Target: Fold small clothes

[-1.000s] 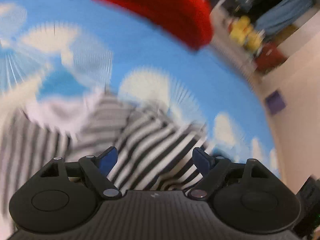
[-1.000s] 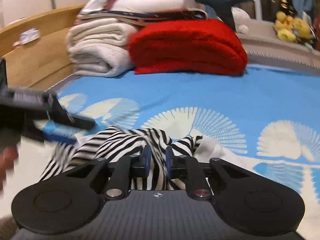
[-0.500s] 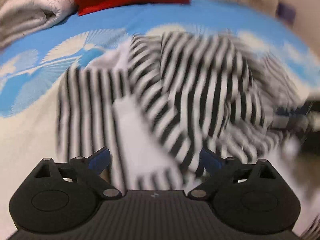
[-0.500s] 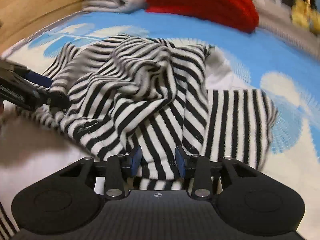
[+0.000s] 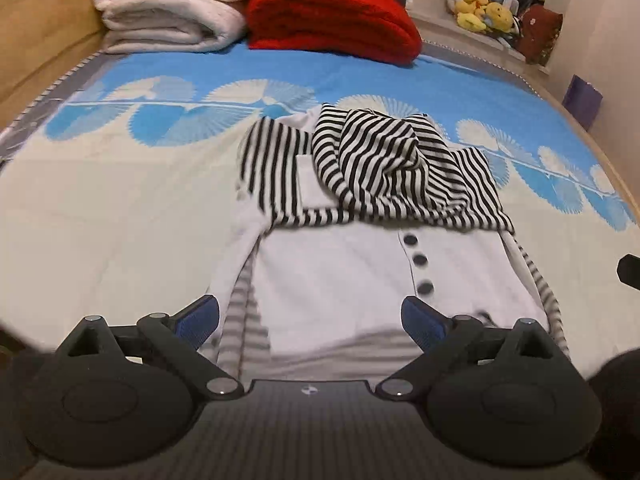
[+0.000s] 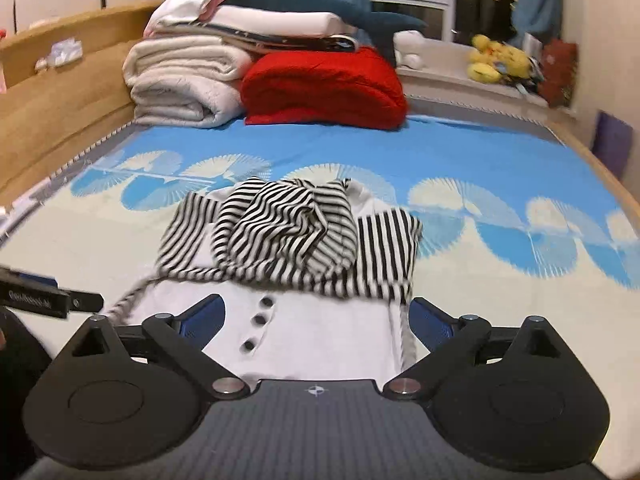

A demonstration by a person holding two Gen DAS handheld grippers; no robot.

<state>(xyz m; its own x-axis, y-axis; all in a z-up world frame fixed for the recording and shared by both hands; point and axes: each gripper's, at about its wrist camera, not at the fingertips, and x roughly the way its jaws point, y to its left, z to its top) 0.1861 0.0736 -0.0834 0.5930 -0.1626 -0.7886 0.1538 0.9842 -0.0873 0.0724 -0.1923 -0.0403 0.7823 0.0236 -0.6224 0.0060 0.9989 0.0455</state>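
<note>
A small black-and-white striped garment (image 5: 384, 168) with a white buttoned front lies on the bed, its striped part bunched in a heap over the white part; it also shows in the right wrist view (image 6: 288, 236). Three dark buttons (image 5: 418, 259) run down the white panel. My left gripper (image 5: 310, 320) is open and empty, hovering at the garment's near hem. My right gripper (image 6: 316, 320) is open and empty over the same white panel. The left gripper's side shows at the left edge of the right wrist view (image 6: 44, 294).
The bedspread (image 5: 120, 200) is cream with blue fan shapes. A folded white blanket (image 5: 172, 8) and red blanket (image 5: 332, 20) are stacked at the head of the bed. A wooden frame (image 6: 52, 104) runs along the left. Yellow plush toys (image 6: 496, 58) sit on the sill.
The right gripper opened and let go of the striped garment. Both grippers pulled back toward the near hem, and the garment now lies on the bed.
</note>
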